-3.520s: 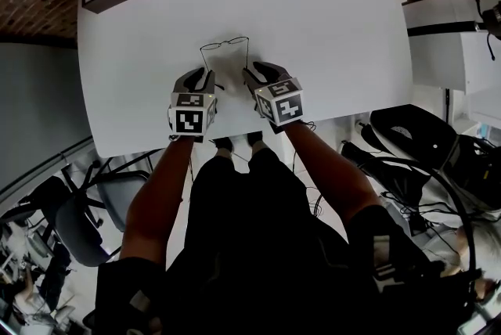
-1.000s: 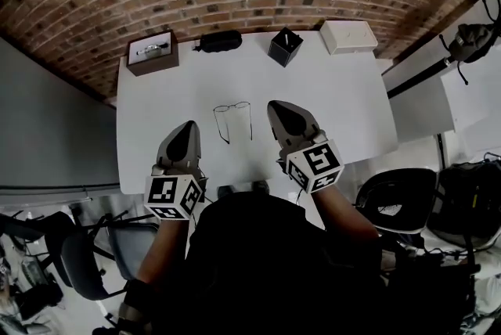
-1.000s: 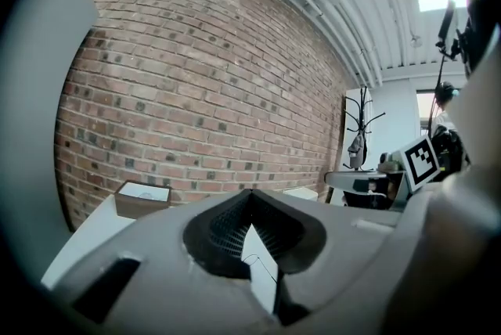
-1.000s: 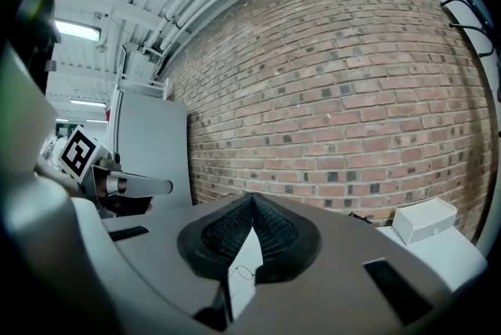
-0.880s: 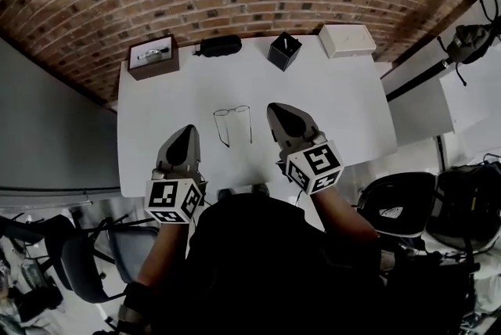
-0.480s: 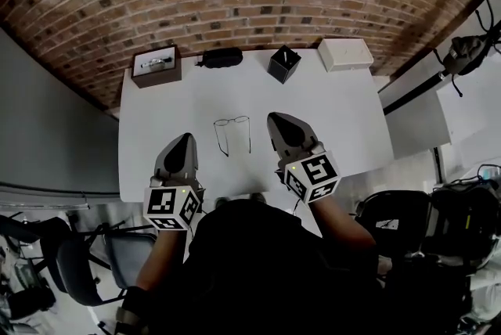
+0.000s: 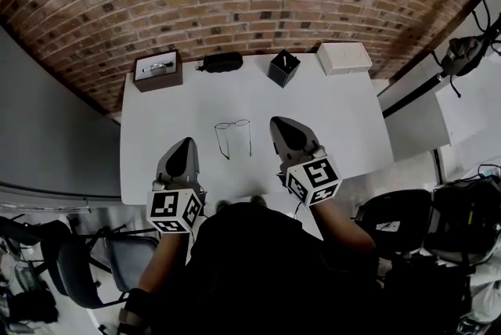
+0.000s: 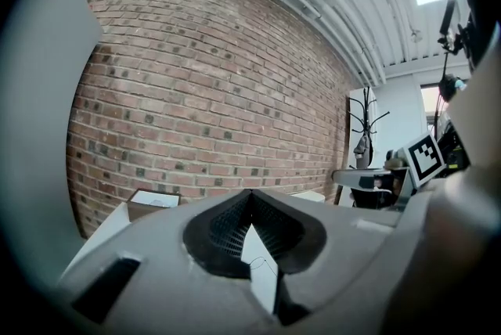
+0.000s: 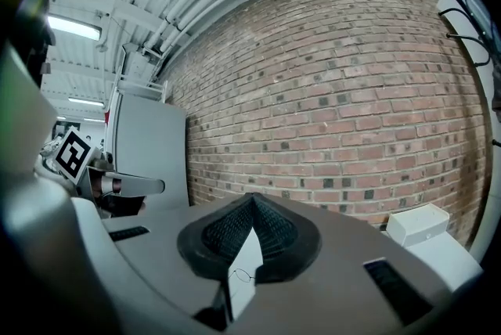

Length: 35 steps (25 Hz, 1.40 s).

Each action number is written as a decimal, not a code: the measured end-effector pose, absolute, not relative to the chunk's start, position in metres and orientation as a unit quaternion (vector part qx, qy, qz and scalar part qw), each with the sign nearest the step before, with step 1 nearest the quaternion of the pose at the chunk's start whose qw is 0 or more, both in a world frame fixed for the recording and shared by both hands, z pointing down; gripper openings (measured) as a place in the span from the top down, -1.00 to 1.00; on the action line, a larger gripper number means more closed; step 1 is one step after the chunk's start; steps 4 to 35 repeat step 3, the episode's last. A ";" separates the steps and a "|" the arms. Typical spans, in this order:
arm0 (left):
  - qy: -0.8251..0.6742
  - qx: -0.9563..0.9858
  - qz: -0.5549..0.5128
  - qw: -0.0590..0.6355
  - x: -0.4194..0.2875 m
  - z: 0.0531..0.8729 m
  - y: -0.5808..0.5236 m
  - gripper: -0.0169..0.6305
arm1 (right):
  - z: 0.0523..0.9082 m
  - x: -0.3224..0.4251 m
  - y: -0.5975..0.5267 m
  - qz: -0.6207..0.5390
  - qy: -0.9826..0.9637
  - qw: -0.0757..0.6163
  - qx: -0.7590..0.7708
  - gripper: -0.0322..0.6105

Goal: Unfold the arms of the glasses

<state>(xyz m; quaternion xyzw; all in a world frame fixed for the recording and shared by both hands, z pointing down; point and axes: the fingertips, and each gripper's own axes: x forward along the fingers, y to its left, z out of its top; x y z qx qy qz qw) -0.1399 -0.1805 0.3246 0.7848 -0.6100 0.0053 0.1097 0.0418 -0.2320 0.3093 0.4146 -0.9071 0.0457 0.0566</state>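
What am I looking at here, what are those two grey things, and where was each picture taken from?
No robot here: a person holds a two-jaw gripper in each hand. The head view comes from a camera on the person's head, looking down at a white table. The left gripper and right gripper are above its near side, jaws together, holding nothing. The other two views come from cameras riding on the grippers, looking along the jaws toward a brick wall. Glasses lie between the grippers, arms open. At the far edge: a brown box, a black case, a black box, a white box.
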 end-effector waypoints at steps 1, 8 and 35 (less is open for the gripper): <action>-0.612 0.784 0.006 0.105 -0.140 0.324 -0.180 0.91 | 0.309 0.042 -0.231 0.045 -0.907 0.057 0.416 0.88; -0.616 0.782 0.009 0.096 -0.141 0.324 -0.177 0.91 | 0.309 0.042 -0.230 0.045 -0.905 0.059 0.418 0.88; -0.616 0.782 0.009 0.096 -0.141 0.324 -0.177 0.91 | 0.309 0.042 -0.230 0.045 -0.905 0.059 0.418 0.88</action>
